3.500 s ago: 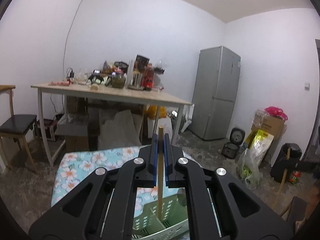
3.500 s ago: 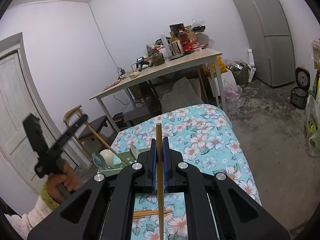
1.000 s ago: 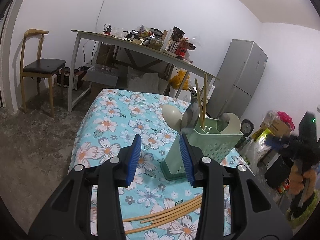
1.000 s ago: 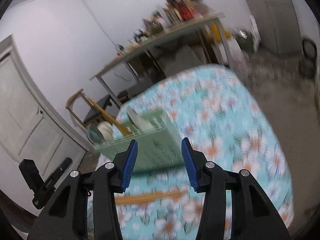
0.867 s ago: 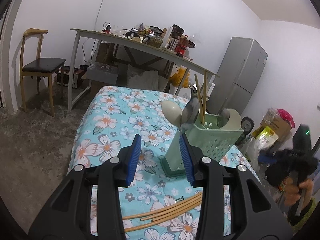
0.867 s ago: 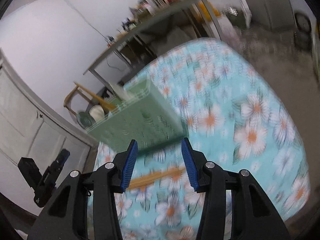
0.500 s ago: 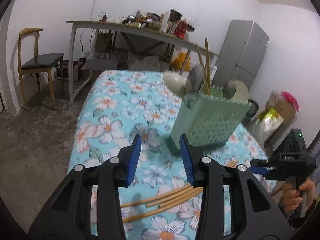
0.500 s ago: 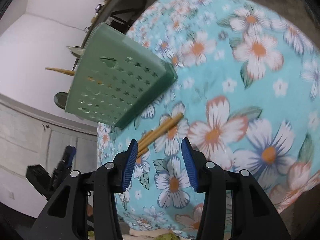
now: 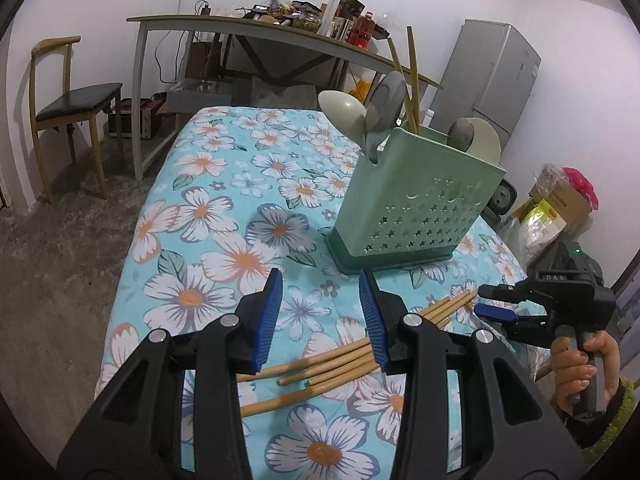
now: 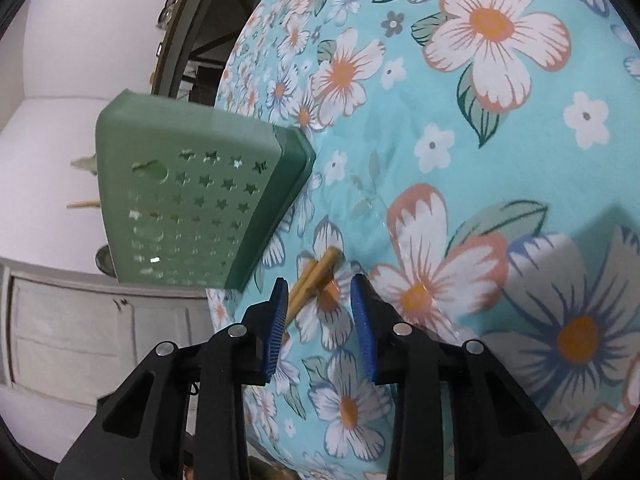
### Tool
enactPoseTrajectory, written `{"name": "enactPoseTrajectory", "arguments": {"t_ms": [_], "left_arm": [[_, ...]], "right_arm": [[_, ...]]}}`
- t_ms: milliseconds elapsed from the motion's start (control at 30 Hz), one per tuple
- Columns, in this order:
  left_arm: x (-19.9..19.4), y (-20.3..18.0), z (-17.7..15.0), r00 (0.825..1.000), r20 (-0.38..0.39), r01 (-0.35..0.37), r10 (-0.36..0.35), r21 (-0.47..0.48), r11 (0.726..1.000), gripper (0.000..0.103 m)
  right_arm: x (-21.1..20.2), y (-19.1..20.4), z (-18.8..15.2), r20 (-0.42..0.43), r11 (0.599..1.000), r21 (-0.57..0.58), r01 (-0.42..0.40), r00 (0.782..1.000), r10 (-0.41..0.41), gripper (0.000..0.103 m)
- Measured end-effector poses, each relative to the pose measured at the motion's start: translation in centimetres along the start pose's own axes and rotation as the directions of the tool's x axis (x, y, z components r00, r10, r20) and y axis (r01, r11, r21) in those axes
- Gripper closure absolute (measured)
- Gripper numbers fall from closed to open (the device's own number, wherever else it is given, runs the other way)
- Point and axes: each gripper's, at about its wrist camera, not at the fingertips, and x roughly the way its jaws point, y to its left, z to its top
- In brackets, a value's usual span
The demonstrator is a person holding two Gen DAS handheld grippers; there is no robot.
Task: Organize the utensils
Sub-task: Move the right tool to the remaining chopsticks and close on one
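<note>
Loose chopsticks [image 9: 344, 360] flat — side by side, ends toward holder [image 9: 416, 204]

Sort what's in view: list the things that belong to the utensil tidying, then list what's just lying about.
Job: loose chopsticks on the floral cloth; green utensil holder; spoons and two chopsticks standing in it.

Lying about: chair; cluttered table; fridge; bags.

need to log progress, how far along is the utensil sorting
Done: two chopsticks and several spoons stand in the green holder. In hand: nothing; the right gripper is closing around the ends of the loose chopsticks on the floral cloth, not yet gripping, and the left gripper hangs open above them. Left: that bundle.
</note>
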Motion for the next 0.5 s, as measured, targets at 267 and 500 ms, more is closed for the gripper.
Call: {"name": "enactPoseTrajectory", "arguments": {"t_ms": [267,500], "left_arm": [[0.02,-0.34,0.24,1.0,0.004,0.012,-0.012,0.002,1.0,0.065],[0.32,-0.65,0.46,1.0,-0.002,0.013,-0.013,0.003,1.0,0.065]], "right_arm": [[0.52,-0.27,0.85,0.004,0.998,0.053,-0.028,1.0,0.028,0.077],[1.06,-0.61,0.68,0.002,0.995,0.085,-0.048,0.999,0.048,0.087]]}}
